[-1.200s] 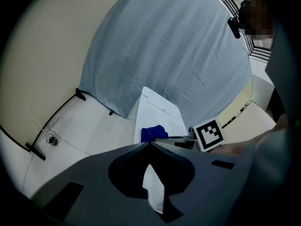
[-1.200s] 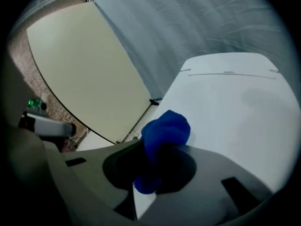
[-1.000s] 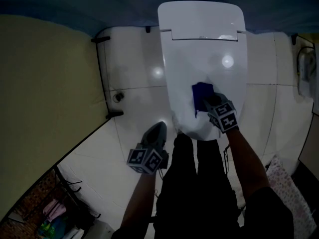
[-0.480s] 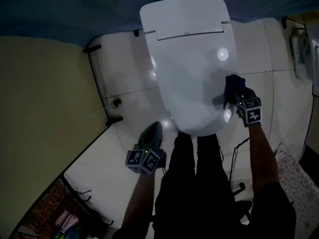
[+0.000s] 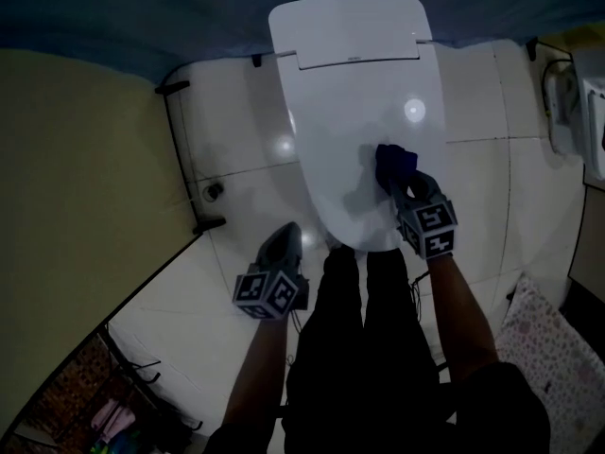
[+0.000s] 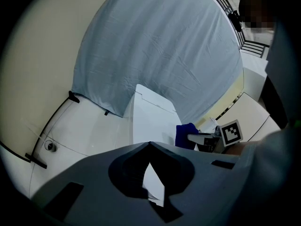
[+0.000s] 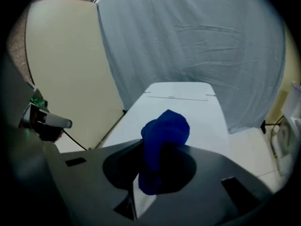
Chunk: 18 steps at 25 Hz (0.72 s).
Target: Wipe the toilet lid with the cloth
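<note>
**Blue cloth held against the front right of the closed toilet lid**

The left gripper (image 5: 283, 244) hangs beside the bowl over the floor tiles (image 5: 236, 149), its jaws together on nothing, probably parked there to keep out of the wiping. The toilet lid (image 5: 354, 102) is down, white and glossy (bright glints show on it). The cloth (image 5: 391, 163) sits on its front right part, bunched and clamped in the jaws of the right gripper (image 5: 405, 185). That gripper tilts down so the wad's free end meets the lid, a hold suited to dragging it across the surface.
</note>
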{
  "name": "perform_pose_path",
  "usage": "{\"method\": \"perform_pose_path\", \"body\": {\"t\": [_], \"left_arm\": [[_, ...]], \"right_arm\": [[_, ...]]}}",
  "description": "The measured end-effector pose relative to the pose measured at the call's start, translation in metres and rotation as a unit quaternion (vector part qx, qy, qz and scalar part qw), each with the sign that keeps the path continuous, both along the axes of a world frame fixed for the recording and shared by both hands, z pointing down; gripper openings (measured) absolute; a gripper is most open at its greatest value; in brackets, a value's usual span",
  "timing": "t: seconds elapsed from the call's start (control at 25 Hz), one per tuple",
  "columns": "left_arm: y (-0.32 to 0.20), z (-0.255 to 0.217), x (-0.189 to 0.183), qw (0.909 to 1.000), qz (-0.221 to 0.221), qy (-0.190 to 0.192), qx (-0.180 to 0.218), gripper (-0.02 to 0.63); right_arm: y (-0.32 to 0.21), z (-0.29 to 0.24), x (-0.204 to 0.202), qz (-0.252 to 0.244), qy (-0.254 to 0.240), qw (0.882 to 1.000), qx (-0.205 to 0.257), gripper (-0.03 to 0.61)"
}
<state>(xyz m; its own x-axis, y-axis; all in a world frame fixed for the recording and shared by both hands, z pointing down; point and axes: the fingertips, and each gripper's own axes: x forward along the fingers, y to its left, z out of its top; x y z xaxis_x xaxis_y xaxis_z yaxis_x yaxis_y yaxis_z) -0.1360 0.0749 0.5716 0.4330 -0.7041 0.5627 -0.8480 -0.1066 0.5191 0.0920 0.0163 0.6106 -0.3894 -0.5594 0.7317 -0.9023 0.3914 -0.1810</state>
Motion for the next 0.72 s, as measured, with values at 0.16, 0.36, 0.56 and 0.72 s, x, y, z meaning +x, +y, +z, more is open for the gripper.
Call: {"method": "perform_pose_path", "body": {"t": [0.16,0.36,0.56,0.72], "left_arm": [[-0.022,0.002,0.004,0.9996,0.003,-0.03,-0.002,-0.003],[-0.045,0.016,-0.003,0.9969,-0.026,-0.066,-0.033,-0.003],[-0.035,0.052,0.008,0.993,-0.036,-0.076,-0.084,-0.003],[-0.014,0.067,0.022,0.9908,-0.026,-0.076,-0.109,-0.003]], "right_arm": [[0.023,-0.009,-0.074,-0.052,-0.078,0.995,-0.017,0.061],[0.064,0.011,-0.148,-0.127,-0.139,0.979,-0.077,0.061],[0.081,0.063,-0.151,-0.133,-0.102,0.978,-0.127,0.061],[0.095,0.082,-0.107,-0.134,-0.047,0.983,-0.12,0.061]]}}
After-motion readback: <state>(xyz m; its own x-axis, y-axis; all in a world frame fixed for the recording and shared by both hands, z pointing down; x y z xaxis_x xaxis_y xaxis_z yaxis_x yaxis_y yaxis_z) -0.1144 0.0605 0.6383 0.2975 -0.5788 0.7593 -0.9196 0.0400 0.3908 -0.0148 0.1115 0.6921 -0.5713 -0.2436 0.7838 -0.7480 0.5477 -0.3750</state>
